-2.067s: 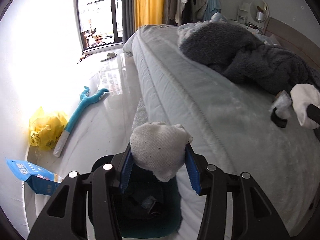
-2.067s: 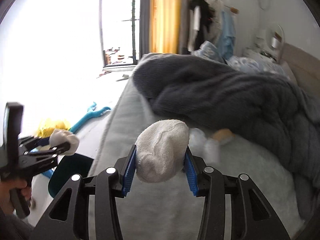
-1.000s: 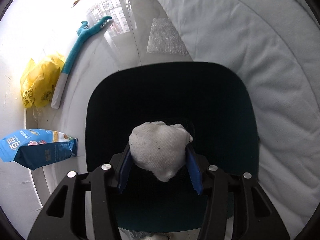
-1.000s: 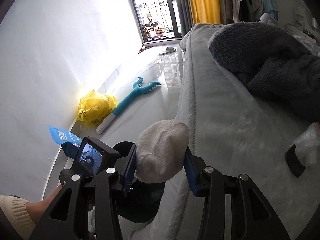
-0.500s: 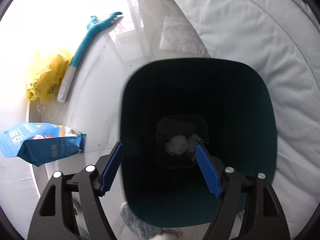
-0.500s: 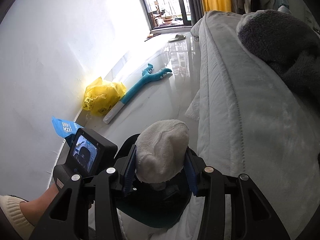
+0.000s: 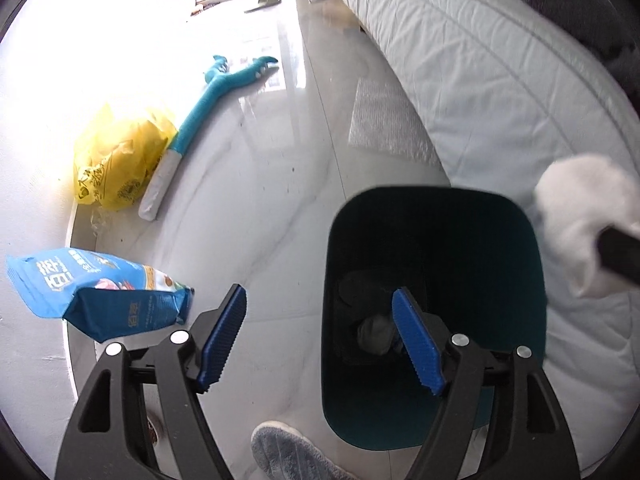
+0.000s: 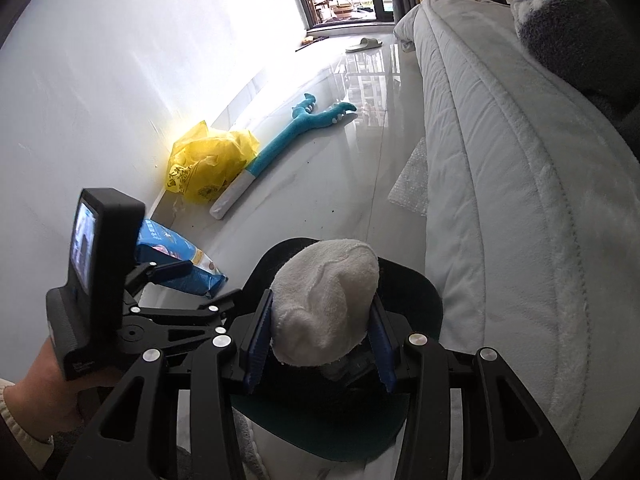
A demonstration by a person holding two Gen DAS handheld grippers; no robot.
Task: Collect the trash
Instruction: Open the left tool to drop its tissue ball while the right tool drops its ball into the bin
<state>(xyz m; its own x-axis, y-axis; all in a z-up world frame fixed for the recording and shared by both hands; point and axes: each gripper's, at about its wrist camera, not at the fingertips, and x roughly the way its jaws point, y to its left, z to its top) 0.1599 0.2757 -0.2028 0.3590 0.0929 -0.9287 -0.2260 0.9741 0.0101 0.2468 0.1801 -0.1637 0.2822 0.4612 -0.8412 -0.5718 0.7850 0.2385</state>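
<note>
Dropped from the wide, empty left gripper [image 7: 320, 336], one wad [image 7: 374, 330] lies in the bin [image 7: 432, 420]; right gripper [image 8: 320, 342] jaws clamp an upright white wad [image 8: 326, 300].

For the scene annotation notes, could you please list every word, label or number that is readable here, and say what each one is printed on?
Blue snack bag: large white Chinese characters across its face, the first reading roughly "百"; the rest and the small print are too blurred to read.
Yellow plastic bag: dark printed characters and a round emblem, illegible.
Left gripper camera housing: small white lettering, too small.

Bin [image 7: 434, 216] on floor [image 7: 260, 184] beside bed [image 7: 500, 80]
</note>
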